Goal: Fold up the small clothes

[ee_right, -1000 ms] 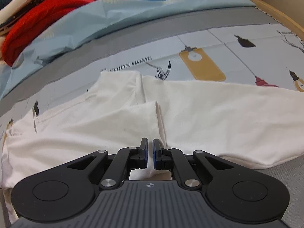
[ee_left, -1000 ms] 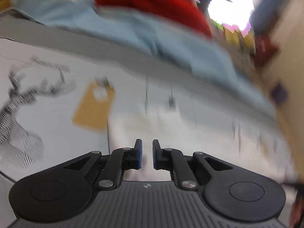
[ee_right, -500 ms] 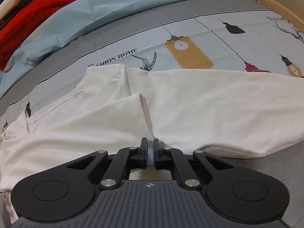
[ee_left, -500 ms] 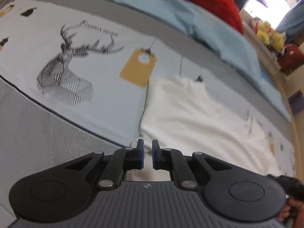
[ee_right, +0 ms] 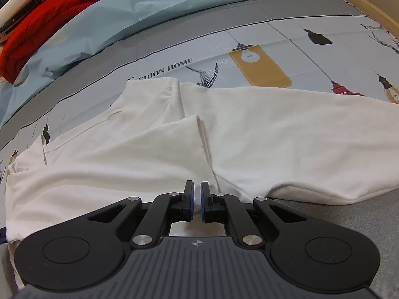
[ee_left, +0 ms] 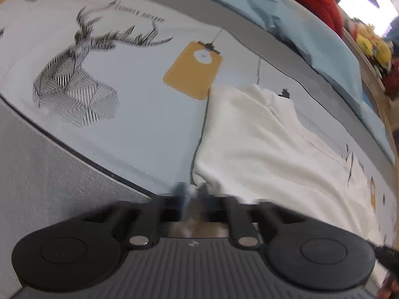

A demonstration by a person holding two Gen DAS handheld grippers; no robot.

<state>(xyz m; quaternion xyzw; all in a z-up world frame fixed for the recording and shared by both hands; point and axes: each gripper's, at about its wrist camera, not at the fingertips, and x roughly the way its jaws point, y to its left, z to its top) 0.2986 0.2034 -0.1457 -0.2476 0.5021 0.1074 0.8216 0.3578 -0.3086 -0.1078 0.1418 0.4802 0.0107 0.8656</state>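
Now the left gripper (ee_left: 193, 194) has closed its jaws on the shirt (ee_right: 249, 134) corner; the right gripper (ee_right: 197, 198) remains clamped on the hem, ready for folding.

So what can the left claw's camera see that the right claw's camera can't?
Only the left view shows the deer drawing on the bedsheet and some yellow toys far off at the right.

Only the right view shows the words "FASHION HOME", a little red lamp picture, and the right claw shut on the white garment.

Both show the white garment, a yellow bulb tag picture, the blue cloth and the red clothing.
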